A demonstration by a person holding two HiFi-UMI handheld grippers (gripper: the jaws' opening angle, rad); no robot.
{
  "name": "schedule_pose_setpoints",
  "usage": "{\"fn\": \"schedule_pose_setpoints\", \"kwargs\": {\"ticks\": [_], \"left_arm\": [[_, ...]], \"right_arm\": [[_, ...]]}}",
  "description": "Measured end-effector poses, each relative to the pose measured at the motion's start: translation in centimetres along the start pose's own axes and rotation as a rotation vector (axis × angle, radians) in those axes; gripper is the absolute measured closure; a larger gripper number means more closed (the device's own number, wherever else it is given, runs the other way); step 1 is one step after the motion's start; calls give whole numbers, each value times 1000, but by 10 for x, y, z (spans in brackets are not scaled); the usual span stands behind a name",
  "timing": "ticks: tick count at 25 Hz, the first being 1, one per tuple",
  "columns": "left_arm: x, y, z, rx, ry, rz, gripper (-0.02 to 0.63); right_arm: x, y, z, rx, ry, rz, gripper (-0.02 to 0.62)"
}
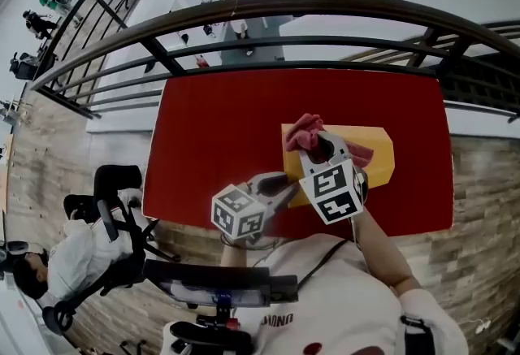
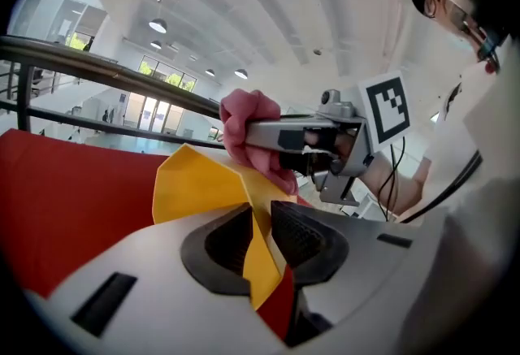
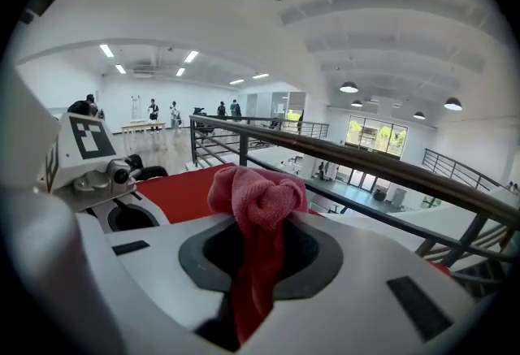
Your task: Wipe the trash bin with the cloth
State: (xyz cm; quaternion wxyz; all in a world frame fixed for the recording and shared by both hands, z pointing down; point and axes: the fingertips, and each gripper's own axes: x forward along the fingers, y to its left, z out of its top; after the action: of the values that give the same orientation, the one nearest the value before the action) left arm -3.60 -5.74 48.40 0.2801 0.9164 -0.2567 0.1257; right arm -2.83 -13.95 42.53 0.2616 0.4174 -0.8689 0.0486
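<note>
Over bin (image 1: pixel 382 157): R hand-held gripper (image 1: pixel 317 140), slight down-tilt

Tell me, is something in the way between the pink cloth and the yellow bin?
No, nothing visible. The right gripper holds the pink cloth right by the yellow trash bin on the red table. The left gripper only pinches the bin's near edge, beside the cloth.

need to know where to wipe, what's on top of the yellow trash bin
The pink cloth, gripped by the right gripper, is over a corner of the yellow trash bin. They hide the surface beneath.
</note>
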Motion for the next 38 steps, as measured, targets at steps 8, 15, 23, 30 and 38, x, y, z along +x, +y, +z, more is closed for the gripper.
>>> {"fn": "schedule_pose_setpoints", "kwargs": {"ticks": [8, 15, 23, 30, 38], "left_arm": [[-9, -5, -28, -28, 106, -27, 537], [-18, -2, -24, -35, 86, -52, 537], [-23, 18, 12, -118, -33, -55, 530], [-9, 48, 41, -172, -53, -52, 522], [1, 61, 52, -152, -18, -18, 523]], "right_arm": [[-7, -4, -34, 16, 68, -10, 534], [-48, -78, -94, 131, 124, -239, 534], [-93, -149, -153, 251, 166, -458, 534], [-94, -147, -151, 234, 148, -474, 534], [-98, -143, -144, 293, 99, -448, 534]]}}
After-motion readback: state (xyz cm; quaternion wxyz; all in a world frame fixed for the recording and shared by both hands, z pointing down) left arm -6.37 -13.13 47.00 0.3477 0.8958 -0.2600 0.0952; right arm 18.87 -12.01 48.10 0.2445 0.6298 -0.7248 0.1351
